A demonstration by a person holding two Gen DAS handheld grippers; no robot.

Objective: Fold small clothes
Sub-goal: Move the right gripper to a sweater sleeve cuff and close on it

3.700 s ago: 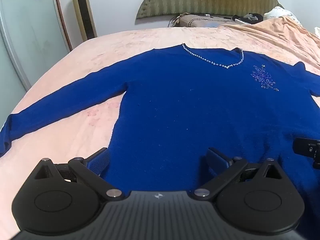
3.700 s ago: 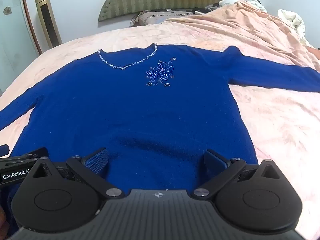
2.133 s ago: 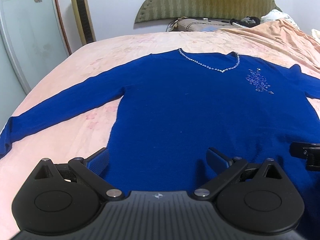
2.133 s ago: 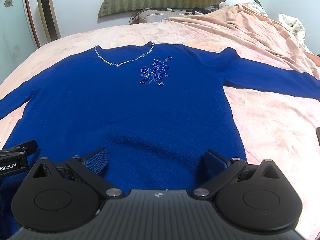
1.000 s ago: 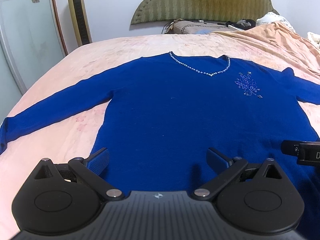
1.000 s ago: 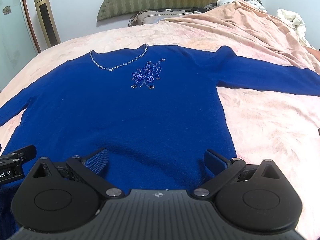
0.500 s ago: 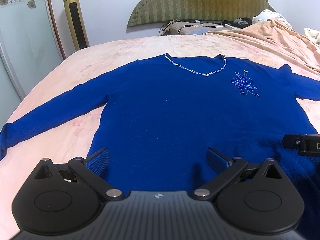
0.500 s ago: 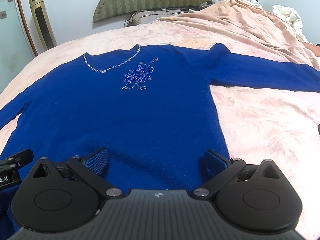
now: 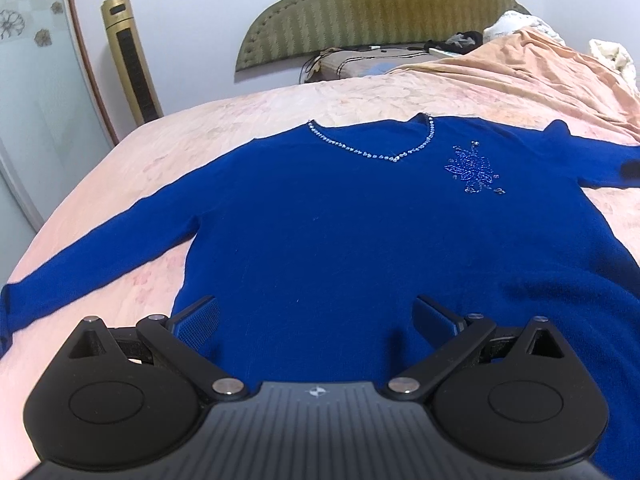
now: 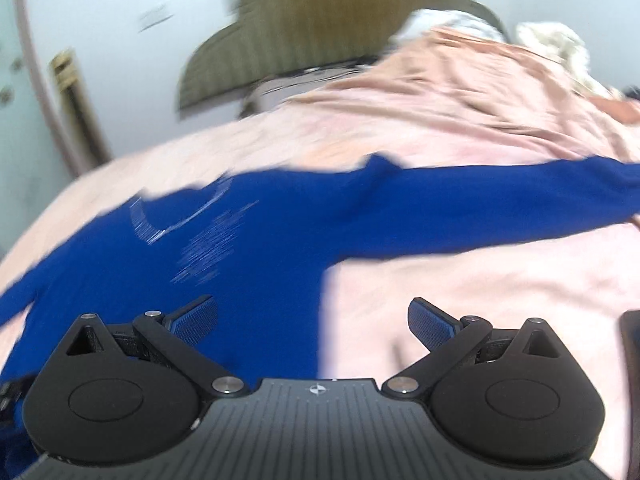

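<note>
A royal-blue long-sleeved sweater lies flat and face up on the pink bed, with a beaded neckline and a beaded flower on the chest. Both sleeves are spread outward. My left gripper hovers open over the sweater's lower hem, nothing between its fingers. In the blurred right wrist view the sweater fills the left, and its right sleeve stretches off to the right. My right gripper is open above the sweater's right side edge, with bare sheet under its right finger.
An olive headboard and a cluttered bedside surface stand at the back. A gold tower fan stands by the left wall beside a glass panel. A crumpled peach blanket lies heaped at the back right.
The right gripper has swung quickly rightward and forward, toward the sweater's right sleeve and side edge, blurring its view, and has left the left wrist view. The left gripper has shifted only a little.
</note>
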